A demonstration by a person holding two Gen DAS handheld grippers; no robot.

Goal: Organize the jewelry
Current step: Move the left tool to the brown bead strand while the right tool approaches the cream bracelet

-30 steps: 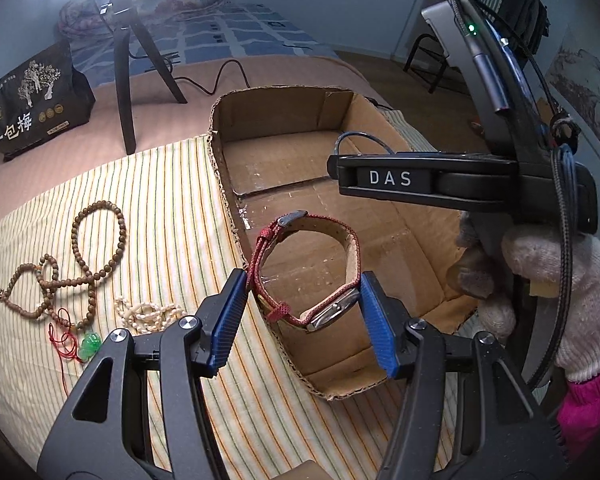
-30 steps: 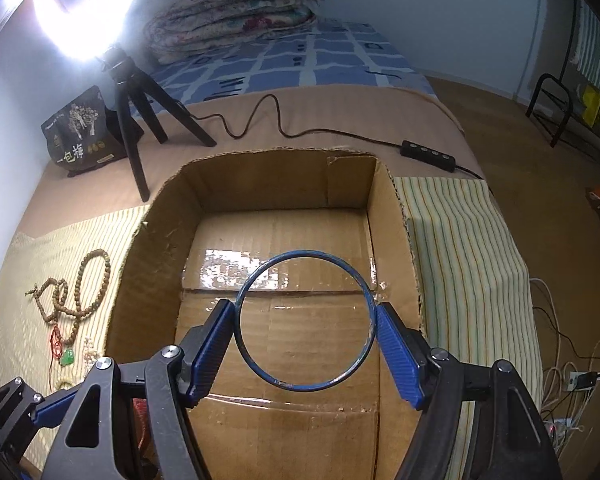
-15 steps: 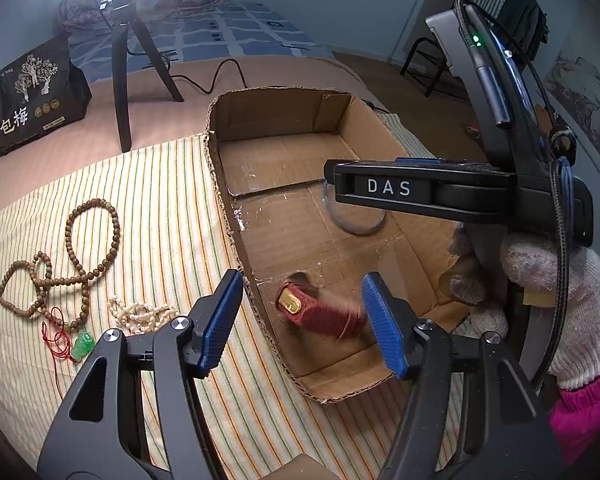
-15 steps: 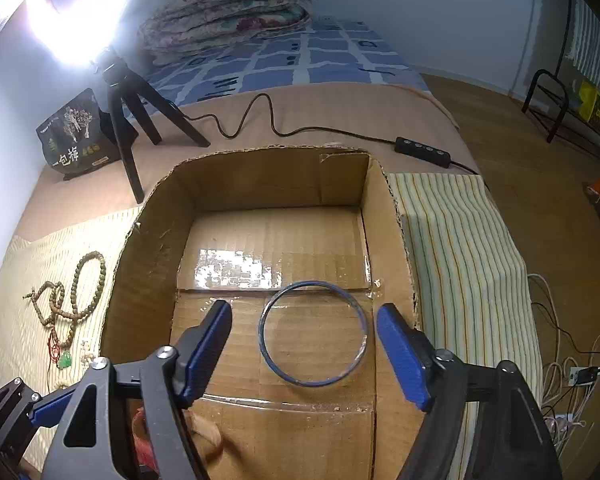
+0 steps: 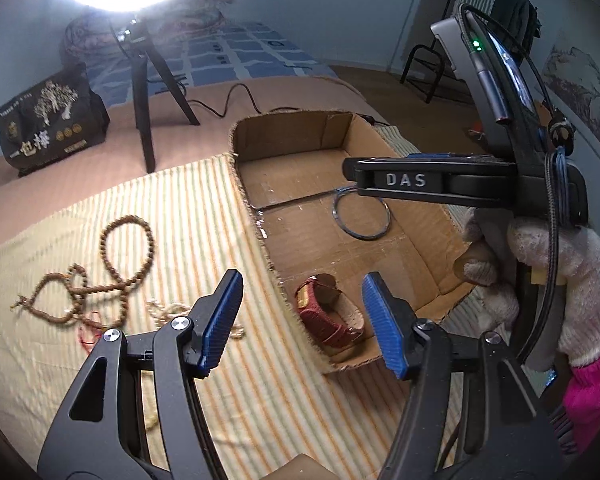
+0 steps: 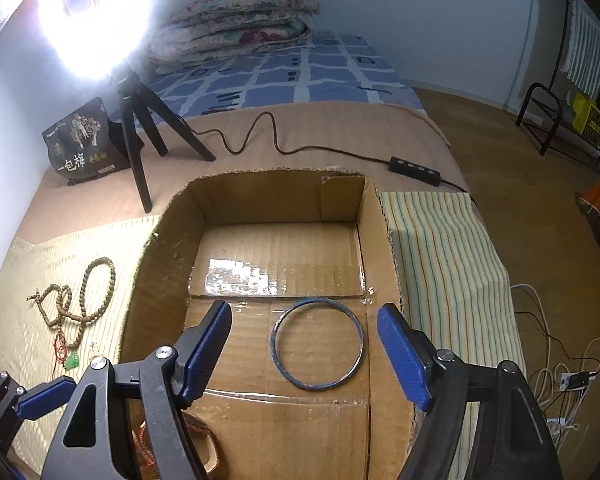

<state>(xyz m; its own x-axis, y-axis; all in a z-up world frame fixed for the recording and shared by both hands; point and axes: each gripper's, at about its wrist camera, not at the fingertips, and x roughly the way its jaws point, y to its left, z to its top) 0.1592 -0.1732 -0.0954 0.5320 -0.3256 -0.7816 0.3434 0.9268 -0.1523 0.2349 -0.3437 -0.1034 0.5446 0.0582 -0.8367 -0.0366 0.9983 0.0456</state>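
Two pieces, a red-strapped watch [image 5: 332, 316] and a stiff blue bangle [image 6: 318, 344], lie in the cardboard box [image 6: 160, 280]; both grippers [image 5: 302, 326] [image 6: 304, 356] gape empty, while limp, light bead strings [image 5: 112, 264] on the cloth probably want pinching where bunched.

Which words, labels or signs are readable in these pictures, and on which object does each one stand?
"DAS": raised letters on the right gripper's black body.
"一包梅": large characters on the dark bag beside the tripod.
The bag's small vertical print and round gold marks are too small to read.
Nothing else carries text.
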